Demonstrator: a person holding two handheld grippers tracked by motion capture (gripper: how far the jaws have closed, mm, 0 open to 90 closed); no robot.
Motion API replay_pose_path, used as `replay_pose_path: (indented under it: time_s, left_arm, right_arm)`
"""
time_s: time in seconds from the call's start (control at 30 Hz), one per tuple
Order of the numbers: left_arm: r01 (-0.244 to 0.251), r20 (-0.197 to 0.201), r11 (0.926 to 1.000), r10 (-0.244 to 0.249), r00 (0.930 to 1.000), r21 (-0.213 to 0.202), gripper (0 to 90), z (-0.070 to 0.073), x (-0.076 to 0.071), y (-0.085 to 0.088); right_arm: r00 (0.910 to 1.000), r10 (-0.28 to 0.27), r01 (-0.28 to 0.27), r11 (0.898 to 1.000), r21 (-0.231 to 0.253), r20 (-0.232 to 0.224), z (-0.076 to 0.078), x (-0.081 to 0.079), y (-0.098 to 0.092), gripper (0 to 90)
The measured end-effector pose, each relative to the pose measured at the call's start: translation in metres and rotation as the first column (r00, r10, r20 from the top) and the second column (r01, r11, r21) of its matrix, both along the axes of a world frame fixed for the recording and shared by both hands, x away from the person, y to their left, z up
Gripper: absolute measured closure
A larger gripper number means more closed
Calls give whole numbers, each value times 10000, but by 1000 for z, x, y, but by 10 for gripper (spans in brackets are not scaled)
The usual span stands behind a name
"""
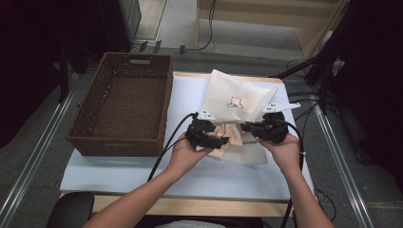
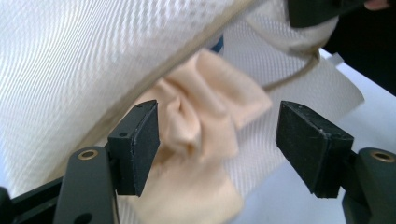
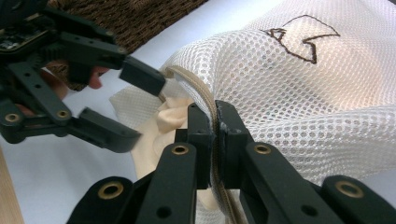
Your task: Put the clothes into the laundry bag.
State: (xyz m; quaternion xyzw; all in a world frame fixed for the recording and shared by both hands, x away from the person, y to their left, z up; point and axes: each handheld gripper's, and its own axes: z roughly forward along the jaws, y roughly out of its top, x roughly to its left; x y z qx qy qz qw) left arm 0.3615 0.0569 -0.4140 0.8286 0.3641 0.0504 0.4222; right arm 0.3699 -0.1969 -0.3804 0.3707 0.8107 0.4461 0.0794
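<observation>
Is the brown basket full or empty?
Empty. The high view shows the basket's bare woven bottom; the cloth is still at the mesh bag.

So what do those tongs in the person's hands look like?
Both tongs, the left tongs and the right tongs, are black, built from flat bars joined by brass-ringed pins. Each jaw ends in a blocky black pad. A pale grey three-cornered plate sits on top of each, and a black cable trails back from each one. The person's forearms are bare, with no sleeves in sight.
</observation>
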Motion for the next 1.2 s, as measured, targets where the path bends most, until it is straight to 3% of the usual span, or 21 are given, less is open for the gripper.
replay_pose_path:
  time_s: [0.2, 0.33, 0.47, 0.63, 0.77, 0.8, 0.9, 1.07, 1.17, 1.2]
  left_arm:
    - [-142, -468, 9999, 144, 9988, 59, 311, -20, -6, 15]
    - [-425, -600, 9975, 458, 9971, 559, 298, -34, -5, 19]
    - [-549, -883, 9965, 604, 9943, 635, 307, -46, -7, 23]
    - [-549, -650, 9957, 598, 9961, 746, 326, -53, -10, 21]
    - [-396, -417, 9957, 432, 9982, 836, 410, -54, -14, 19]
    - [-298, -519, 9966, 339, 9981, 771, 484, -55, -14, 20]
    - [-172, -342, 9955, 204, 9992, 927, 581, -55, -14, 20]
    - [245, -512, 9949, -196, 9985, 976, 827, -54, -14, 16]
    - [331, -653, 9973, -288, 9974, 660, 859, -47, -9, 10]
    - [252, -478, 9988, -232, 9986, 412, 862, -44, -7, 7]
  right_arm:
    - [10000, 23, -23, 10000, -22, 2, 0, 0, 1, 872]
    - [10000, 29, -29, 10000, -9, -19, 0, 0, 1, 872]
    - [10000, 5, -5, 10000, -10, 8, 0, 0, 0, 872]
    - [10000, 12, -12, 10000, -26, 12, 0, 0, 0, 872]
    - [10000, 9, -9, 10000, -27, 11, 0, 0, 0, 872]
    - [10000, -4, 4, 10000, -21, -4, 0, 0, 0, 872]
    - [10000, 8, -8, 10000, -31, -5, 0, 0, 0, 872]
    - [10000, 18, -18, 10000, -46, -9, 0, 0, 1, 872]
    - [10000, 31, -31, 10000, -57, 0, 0, 0, 1, 872]
    - [10000, 14, -14, 10000, -55, -17, 0, 0, 1, 872]
